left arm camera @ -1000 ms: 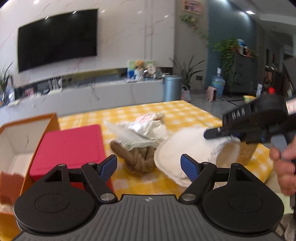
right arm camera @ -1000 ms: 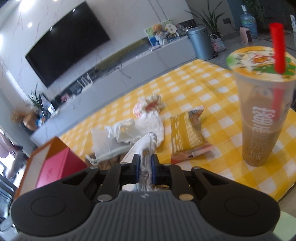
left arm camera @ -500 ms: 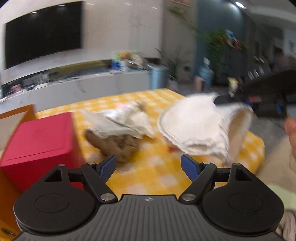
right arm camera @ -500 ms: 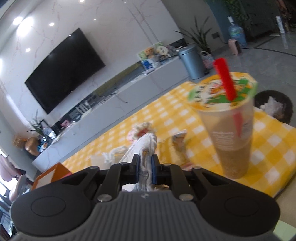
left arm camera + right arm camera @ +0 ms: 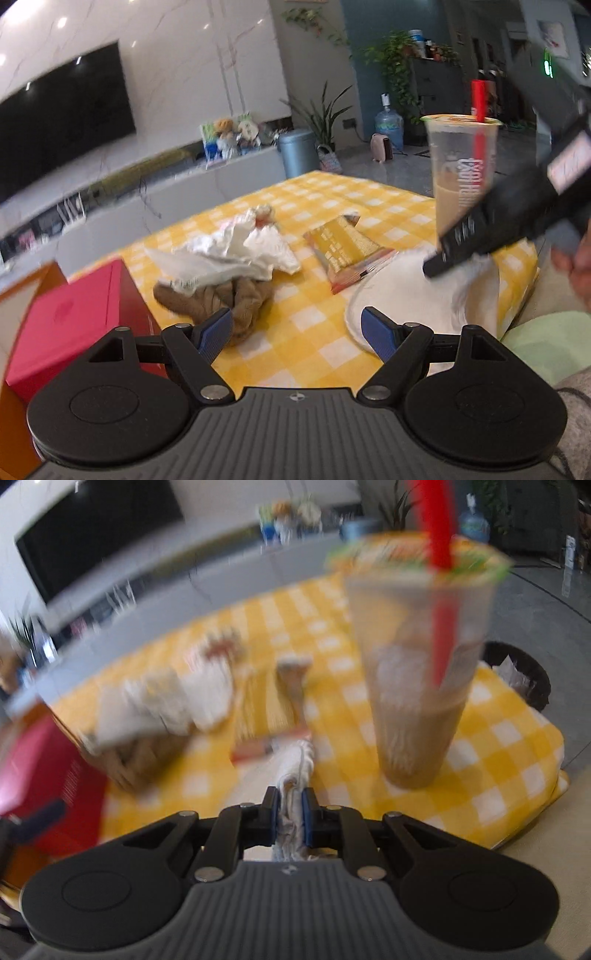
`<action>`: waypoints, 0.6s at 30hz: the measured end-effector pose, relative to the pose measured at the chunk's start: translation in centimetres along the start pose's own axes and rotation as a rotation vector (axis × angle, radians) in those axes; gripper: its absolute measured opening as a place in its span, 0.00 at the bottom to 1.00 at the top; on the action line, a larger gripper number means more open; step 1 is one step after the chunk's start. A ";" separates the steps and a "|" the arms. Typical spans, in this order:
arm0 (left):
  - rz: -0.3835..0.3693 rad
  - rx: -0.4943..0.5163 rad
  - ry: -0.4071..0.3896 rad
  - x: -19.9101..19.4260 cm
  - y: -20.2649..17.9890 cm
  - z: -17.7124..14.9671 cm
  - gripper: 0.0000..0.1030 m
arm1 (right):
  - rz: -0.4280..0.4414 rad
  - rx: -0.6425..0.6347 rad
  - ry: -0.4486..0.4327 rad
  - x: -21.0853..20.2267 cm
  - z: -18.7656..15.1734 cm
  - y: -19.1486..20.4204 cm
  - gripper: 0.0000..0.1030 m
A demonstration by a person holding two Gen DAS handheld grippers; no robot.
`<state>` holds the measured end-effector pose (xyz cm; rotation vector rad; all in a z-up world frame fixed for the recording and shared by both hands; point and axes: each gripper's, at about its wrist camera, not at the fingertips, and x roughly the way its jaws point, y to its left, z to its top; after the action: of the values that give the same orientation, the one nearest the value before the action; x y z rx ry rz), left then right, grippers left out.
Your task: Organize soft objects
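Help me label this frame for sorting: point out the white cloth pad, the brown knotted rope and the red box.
white cloth pad (image 5: pixel 402 295), left wrist view, on its flat middle.
brown knotted rope (image 5: pixel 243 301), left wrist view, on the knot.
red box (image 5: pixel 74 314), left wrist view, on its top face.

Worktop (image 5: pixel 303 354) under yellow-and-white check cloth; tall clear cup of milk tea (image 5: pixel 460 177), red straw (image 5: pixel 479 99), right of frame; yellow snack packet (image 5: pixel 343 247) lying flat at centre; red box (image 5: pixel 70 317) at lower left inside an orange carton (image 5: pixel 14 428); black television (image 5: pixel 62 125) on wall, upper left; blue-grey bin (image 5: pixel 298 152) and water bottle (image 5: pixel 388 123) on floor behind
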<state>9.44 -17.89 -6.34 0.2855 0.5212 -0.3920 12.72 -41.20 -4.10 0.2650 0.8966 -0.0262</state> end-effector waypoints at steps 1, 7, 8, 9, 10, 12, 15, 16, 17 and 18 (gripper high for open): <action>0.007 -0.023 0.020 0.4 0.3 0.1 0.90 | -0.010 -0.024 0.027 0.8 0.0 0.2 0.12; 0.009 -0.126 0.061 0.7 1.8 -0.2 0.90 | -0.025 -0.085 0.074 2.2 -0.4 0.0 0.44; 0.005 -0.145 0.066 0.7 2.2 -0.3 0.90 | -0.008 -0.089 0.070 2.1 -0.5 0.2 0.55; 0.002 -0.165 0.069 0.7 2.5 -0.3 0.90 | 0.013 -0.095 0.063 1.9 -0.6 0.3 0.72; -0.001 -0.185 0.070 0.6 2.9 -0.3 0.90 | 0.034 -0.108 0.058 1.8 -0.6 0.5 0.81; -0.009 -0.218 0.072 0.4 3.6 -0.3 0.90 | 0.066 -0.158 0.057 1.9 -0.5 1.6 0.97; -0.033 -0.228 0.074 0.1 4.1 -0.3 0.90 | 0.090 -0.255 0.091 2.6 -0.6 3.6 0.97; -0.031 -0.233 0.070 0.1 4.2 -0.4 0.90 | 0.082 -0.290 0.116 3.0 -0.8 4.2 0.97; -0.031 -0.237 0.069 0.1 4.2 -0.4 0.90 | 0.063 -0.327 0.148 3.6 -1.0 4.8 0.97; -0.033 -0.241 0.070 0.1 4.3 -0.3 0.90 | 0.042 -0.363 0.182 4.2 -1.2 5.4 0.97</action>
<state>11.19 -14.00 -5.95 0.0584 0.6360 -0.3482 15.16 -35.34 -6.92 -0.0534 1.0568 0.2012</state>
